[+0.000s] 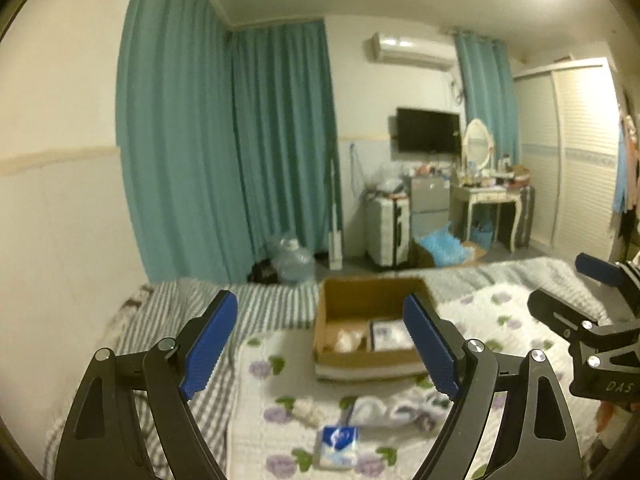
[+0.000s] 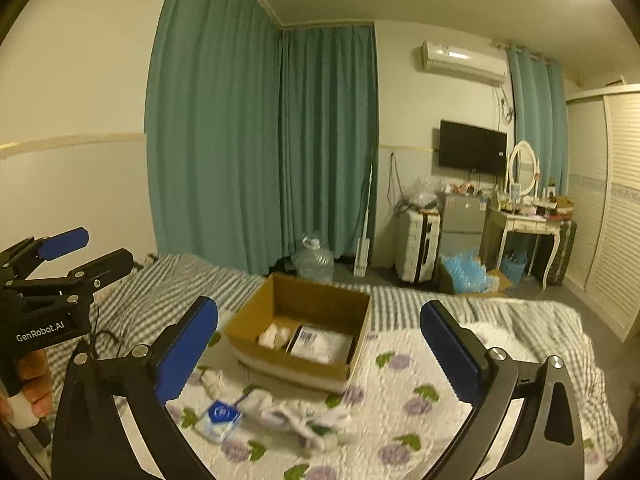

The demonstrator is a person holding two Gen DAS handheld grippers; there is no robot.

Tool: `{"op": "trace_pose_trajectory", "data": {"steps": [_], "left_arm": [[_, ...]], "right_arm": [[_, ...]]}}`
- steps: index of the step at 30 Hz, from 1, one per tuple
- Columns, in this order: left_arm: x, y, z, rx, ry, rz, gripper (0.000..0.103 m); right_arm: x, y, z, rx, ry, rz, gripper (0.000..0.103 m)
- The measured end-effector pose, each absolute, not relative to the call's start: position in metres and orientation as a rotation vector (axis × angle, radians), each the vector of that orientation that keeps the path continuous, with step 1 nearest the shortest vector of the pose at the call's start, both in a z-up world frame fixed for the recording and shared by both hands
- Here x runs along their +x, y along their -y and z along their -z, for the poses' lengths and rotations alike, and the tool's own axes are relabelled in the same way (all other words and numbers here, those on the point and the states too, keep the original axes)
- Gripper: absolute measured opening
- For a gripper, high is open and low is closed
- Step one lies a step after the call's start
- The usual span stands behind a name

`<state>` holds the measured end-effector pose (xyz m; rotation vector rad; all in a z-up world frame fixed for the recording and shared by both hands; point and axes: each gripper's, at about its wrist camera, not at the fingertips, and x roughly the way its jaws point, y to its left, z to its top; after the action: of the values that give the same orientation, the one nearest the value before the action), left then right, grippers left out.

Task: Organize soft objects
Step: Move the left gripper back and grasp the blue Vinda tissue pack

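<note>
An open cardboard box (image 1: 372, 292) (image 2: 304, 300) sits on the flowered bed cover (image 1: 500, 320) (image 2: 420, 380). A white labelled packet (image 1: 390, 334) (image 2: 320, 344) and a cream soft bundle (image 1: 346, 340) (image 2: 274, 336) lie inside it. In front of the box lie white socks (image 1: 384, 408) (image 2: 304, 420), a blue tissue pack (image 1: 338, 446) (image 2: 220, 418) and a small cream roll (image 1: 308, 410). My left gripper (image 1: 320, 297) (image 2: 108, 246) hangs open above these things, empty. To its right, my right gripper (image 2: 319, 304) (image 1: 556, 280) is wide open and empty too.
A grey striped blanket (image 1: 168, 320) (image 2: 172, 292) covers the bed's left and far side. Beyond the bed stand a water jug (image 1: 294, 260), a white suitcase (image 1: 386, 232), a small fridge (image 2: 460, 216) and a dressing table (image 2: 524, 224). A hand (image 2: 32, 380) holds the left gripper's handle.
</note>
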<state>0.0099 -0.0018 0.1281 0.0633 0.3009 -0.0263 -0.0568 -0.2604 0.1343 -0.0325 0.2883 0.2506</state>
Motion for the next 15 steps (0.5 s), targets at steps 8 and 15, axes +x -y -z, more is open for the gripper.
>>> {"op": "trace_pose_trajectory", "data": {"steps": [8,15], "left_arm": [[0.039,-0.003,-0.042,0.043,-0.467,0.008,0.086],[0.05,-0.013,0.033,0.021,-0.593,-0.004,0.086]], "right_arm": [[-0.028,0.249,-0.05,-0.034,-0.459,-0.268,0.102],[0.001,0.246,0.011,-0.029,-0.594,-0.245,0.102]]}}
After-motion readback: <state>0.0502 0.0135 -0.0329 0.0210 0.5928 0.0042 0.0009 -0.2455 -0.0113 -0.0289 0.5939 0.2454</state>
